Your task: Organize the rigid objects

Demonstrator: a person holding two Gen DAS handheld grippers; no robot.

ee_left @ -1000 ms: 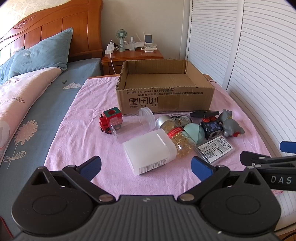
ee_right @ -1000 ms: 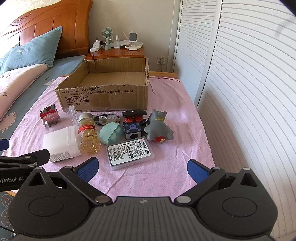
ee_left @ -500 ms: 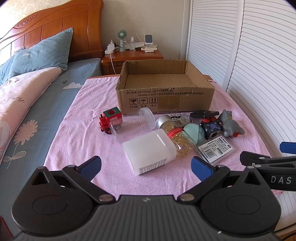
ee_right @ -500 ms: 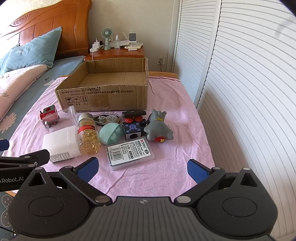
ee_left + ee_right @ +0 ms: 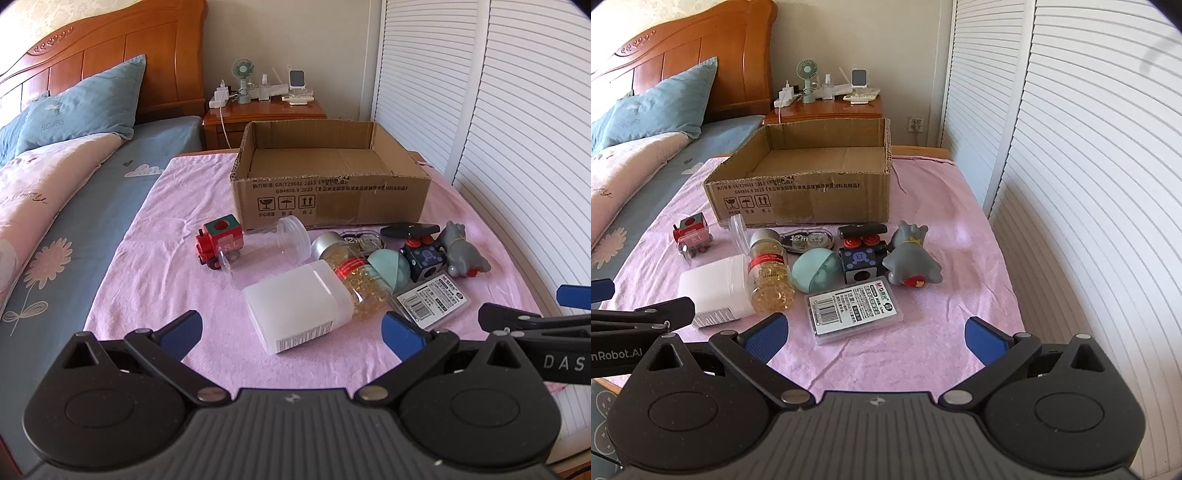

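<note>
An empty open cardboard box (image 5: 332, 192) (image 5: 812, 199) stands on the pink cloth. In front of it lie a red toy train (image 5: 218, 245), a clear plastic jar (image 5: 269, 247), a white plastic container (image 5: 299, 304) (image 5: 716, 290), a bottle of yellow capsules (image 5: 354, 273) (image 5: 770, 273), a mint-green egg shape (image 5: 816, 273), a dark blue cube toy (image 5: 860, 262), a grey figurine (image 5: 910, 258) and a flat clear case (image 5: 853, 310). My left gripper (image 5: 291, 334) is open and empty, just short of the white container. My right gripper (image 5: 873, 336) is open and empty, near the clear case.
The cloth (image 5: 155, 280) covers a table beside a bed (image 5: 74, 206). White louvred doors (image 5: 1089, 184) run along the right. A wooden nightstand (image 5: 266, 110) with a fan and chargers stands behind the box. A black bar (image 5: 862, 229) and a tape dispenser (image 5: 809, 238) lie by the box.
</note>
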